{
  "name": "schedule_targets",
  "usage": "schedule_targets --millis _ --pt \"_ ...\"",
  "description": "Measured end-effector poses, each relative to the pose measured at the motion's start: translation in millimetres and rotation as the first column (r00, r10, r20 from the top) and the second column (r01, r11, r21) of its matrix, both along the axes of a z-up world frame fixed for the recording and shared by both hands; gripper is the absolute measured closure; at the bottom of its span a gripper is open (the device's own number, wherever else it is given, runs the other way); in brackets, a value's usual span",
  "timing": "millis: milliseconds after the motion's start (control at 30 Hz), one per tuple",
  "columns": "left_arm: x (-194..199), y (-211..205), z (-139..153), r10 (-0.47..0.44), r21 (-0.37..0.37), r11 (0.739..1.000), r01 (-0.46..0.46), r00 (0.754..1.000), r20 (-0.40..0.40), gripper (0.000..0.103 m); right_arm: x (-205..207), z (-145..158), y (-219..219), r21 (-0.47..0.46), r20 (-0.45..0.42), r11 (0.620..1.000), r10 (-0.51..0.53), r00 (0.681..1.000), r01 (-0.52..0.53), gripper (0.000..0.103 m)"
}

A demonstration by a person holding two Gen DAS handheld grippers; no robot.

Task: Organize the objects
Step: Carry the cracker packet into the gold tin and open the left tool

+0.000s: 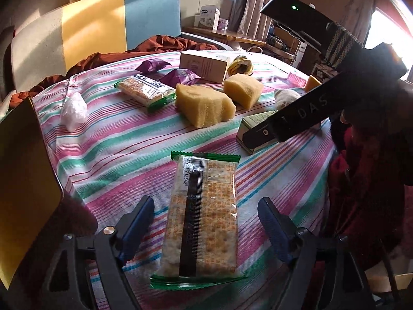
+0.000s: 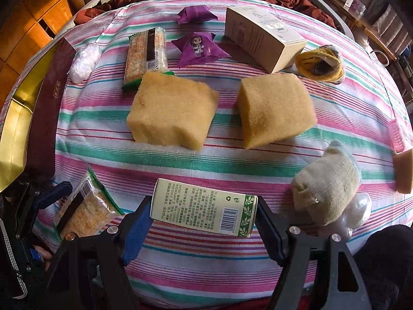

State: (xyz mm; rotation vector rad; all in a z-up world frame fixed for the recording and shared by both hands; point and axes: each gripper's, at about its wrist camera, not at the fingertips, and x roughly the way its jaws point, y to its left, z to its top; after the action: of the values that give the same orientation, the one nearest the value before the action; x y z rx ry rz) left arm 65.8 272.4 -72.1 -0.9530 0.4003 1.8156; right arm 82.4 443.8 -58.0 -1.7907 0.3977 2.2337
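A green-edged cracker packet (image 1: 201, 217) lies on the striped tablecloth (image 1: 116, 149) between the fingers of my left gripper (image 1: 206, 206), which is open around it without touching. In the right wrist view the same packet (image 2: 82, 209) shows at the lower left. My right gripper (image 2: 202, 213) has its blue pads against both ends of a small green-and-white box (image 2: 204, 211). That box (image 1: 255, 131) also shows in the left wrist view, partly hidden by the right gripper's black body.
Two yellow sponges (image 2: 173, 111) (image 2: 276, 111), a second cracker packet (image 2: 147, 54), two purple wrappers (image 2: 200, 47), a beige carton (image 2: 263, 36), a yellow yarn roll (image 2: 320, 63), a rolled sock (image 2: 327, 188), a plastic wad (image 2: 85, 62), a gold box (image 1: 23, 180).
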Motion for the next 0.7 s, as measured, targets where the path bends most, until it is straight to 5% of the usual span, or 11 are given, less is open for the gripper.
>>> schedule_targets --millis 400,500,700 --pt "0 21 -5 -0.026 -0.078 0.997 0.019 0.995 -0.092 0.018 1 1 -2 0.001 -0.002 1.0 -0.016 1.0 0.016 0.026" --pt "1 21 -1 -0.022 -0.065 0.998 0.015 0.994 -0.11 0.057 -1 0 -7 0.023 0.012 1.0 -0.001 1.0 0.001 0.027" --pt "-1 8 11 0.019 -0.043 0.999 -0.021 0.998 -0.053 0.058 -2 0 -12 0.031 0.013 0.999 0.013 1.0 -0.013 0.028"
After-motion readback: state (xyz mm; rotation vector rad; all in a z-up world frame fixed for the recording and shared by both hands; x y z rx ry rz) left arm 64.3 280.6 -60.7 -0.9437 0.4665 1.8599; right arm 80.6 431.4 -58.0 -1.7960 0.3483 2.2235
